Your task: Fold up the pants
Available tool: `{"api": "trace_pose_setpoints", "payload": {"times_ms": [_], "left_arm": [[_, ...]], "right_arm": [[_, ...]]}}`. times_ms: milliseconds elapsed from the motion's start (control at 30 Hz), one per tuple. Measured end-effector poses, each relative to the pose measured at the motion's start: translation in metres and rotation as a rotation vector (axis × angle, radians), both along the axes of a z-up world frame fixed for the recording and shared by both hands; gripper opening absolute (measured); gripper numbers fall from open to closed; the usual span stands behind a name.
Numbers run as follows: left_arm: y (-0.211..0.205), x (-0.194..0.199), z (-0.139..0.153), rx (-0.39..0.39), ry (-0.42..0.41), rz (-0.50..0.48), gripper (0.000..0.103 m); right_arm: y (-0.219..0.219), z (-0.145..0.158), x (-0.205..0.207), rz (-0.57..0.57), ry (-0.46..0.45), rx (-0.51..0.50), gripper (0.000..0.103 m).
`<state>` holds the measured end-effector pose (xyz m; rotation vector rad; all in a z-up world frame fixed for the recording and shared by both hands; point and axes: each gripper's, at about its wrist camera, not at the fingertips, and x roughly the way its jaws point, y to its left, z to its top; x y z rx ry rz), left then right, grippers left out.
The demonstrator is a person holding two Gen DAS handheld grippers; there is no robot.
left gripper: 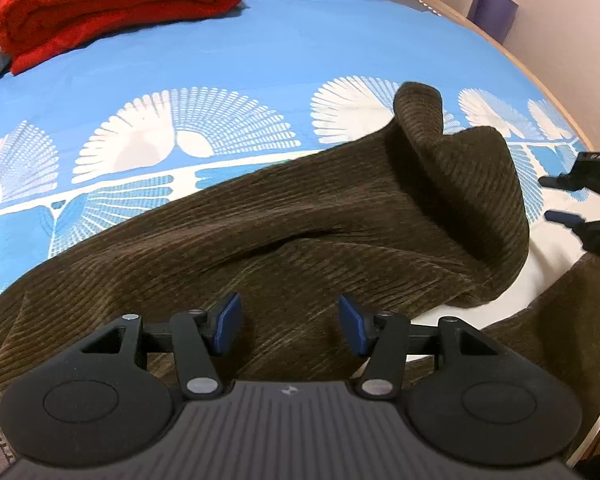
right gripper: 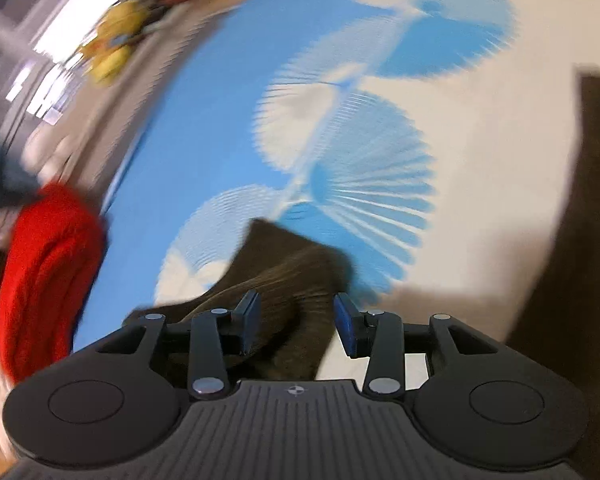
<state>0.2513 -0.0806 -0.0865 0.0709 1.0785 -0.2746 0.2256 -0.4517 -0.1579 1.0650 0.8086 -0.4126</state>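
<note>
Brown pants lie half folded on a blue and white bed sheet, with both grippers empty.

The bed sheet [left gripper: 260,60] fills most of the left wrist view, and a folded red blanket [left gripper: 112,4] sits in the upper left of the frame. The pants [left gripper: 300,232] stretch from the lower left to the right middle, where one end is turned over and stands up in a loose curl, so the fold looks started but not flat or finished; I judge that most of the folding is left. The left gripper [left gripper: 290,326] at the bottom centre hovers over the cloth with its jaws apart and nothing between them. The right gripper [right gripper: 296,322] is open too; in its blurred view the cloth lies under the jaws, not pinched.
</note>
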Motion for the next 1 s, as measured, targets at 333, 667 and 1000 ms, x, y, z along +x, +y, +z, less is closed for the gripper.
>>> {"api": "trace_pose_setpoints", "payload": {"times_ms": [333,667,1000], "left_arm": [[-0.031,-0.004,-0.025,0.011,0.039,-0.112,0.06],[-0.058,-0.014,-0.068,0.204,0.028,-0.255,0.039],[-0.039,-0.018,-0.047,0.201,0.054,-0.343,0.0]], "right_arm": [[0.021,-0.063,0.031,0.087,0.093,0.181,0.045],[0.029,-0.032,0.057,0.228,0.075,-0.158,0.005],[-0.083,0.049,0.033,0.272,0.243,-0.86,0.005]]}}
